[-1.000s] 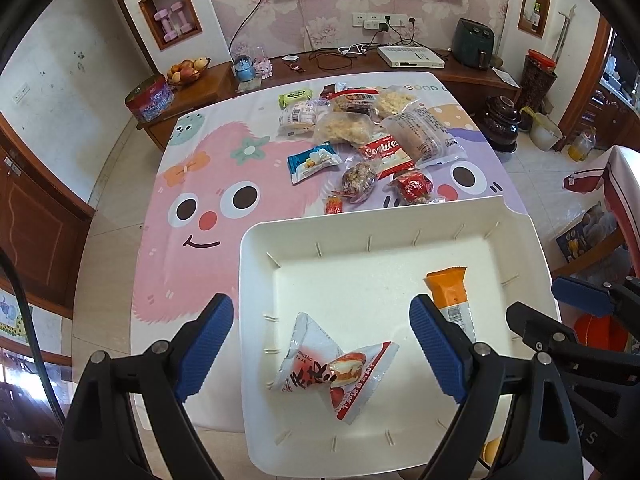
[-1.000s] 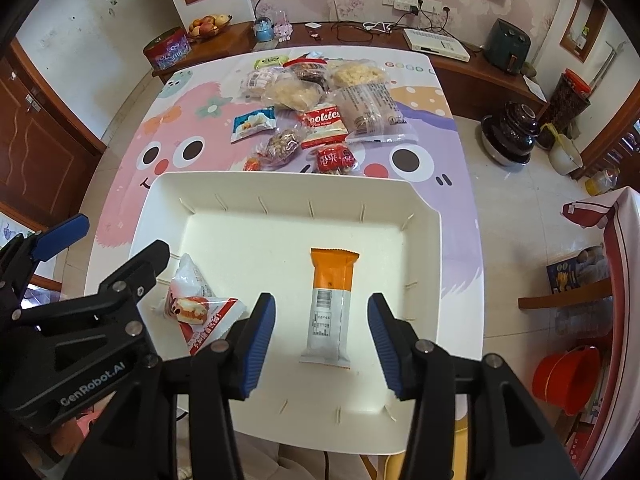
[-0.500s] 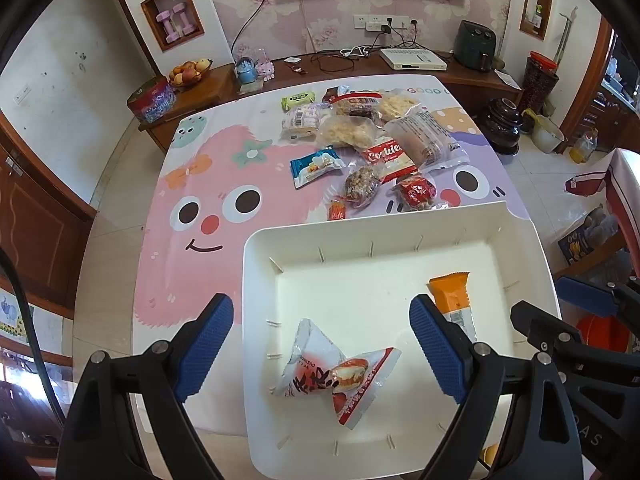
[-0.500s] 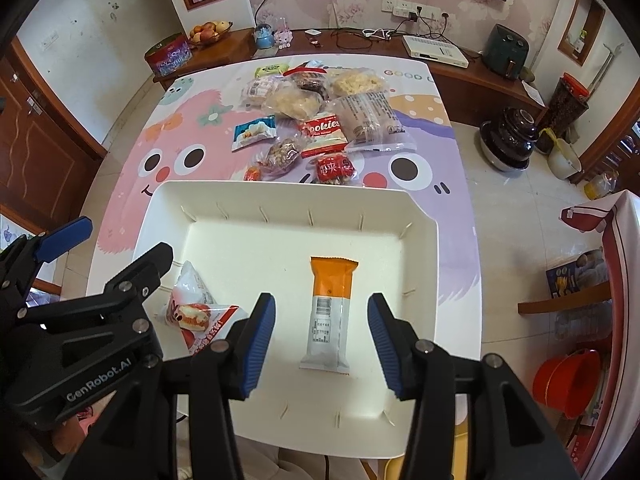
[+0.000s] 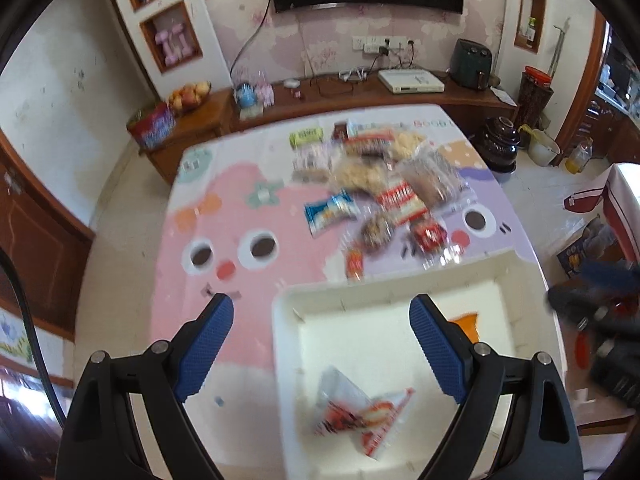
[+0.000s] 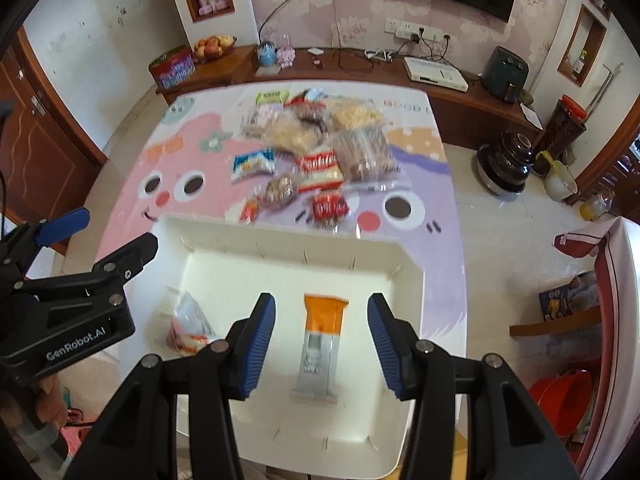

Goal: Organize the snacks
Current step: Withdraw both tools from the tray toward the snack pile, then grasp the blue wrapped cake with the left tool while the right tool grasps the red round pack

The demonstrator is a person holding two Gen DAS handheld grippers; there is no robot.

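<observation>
The left gripper [image 5: 320,344] hangs above the table with its jaws wide and nothing between the pads; its left finger sits over the pink part of the cloth [image 5: 240,216], its right finger over the tray [image 5: 288,344], so the gap straddles the tray's left rim; the red-and-white packet [image 5: 360,412] lies on the tray floor below and a little right of the gap's middle, apart from both pads, blurred; the orange bar [image 5: 466,322] shows only as an orange corner just right of the right pad, most of it hidden behind that finger. The right gripper [image 6: 318,346] hangs over the tray [image 6: 400,252] with its jaws about half apart and empty; the orange bar [image 6: 320,344] lies lengthwise on the tray floor straight under the gap, orange end away from the camera, grey end towards it, clear of both pads; the red-and-white packet [image 6: 188,328] lies at the tray's left side, left of the left pad, partly behind that finger. The left gripper [image 6: 96,236] is seen in the right wrist view at the left edge, jaws spread, one finger over the tray's far left corner. The pile of snacks [image 6: 312,152] lies on the cloth [image 6: 192,148] beyond the tray's far rim, well apart from both grippers; a small red packet [image 6: 330,206] and an orange sweet [image 6: 250,210] lie nearest that rim, not touching it as far as the blur lets one tell.
</observation>
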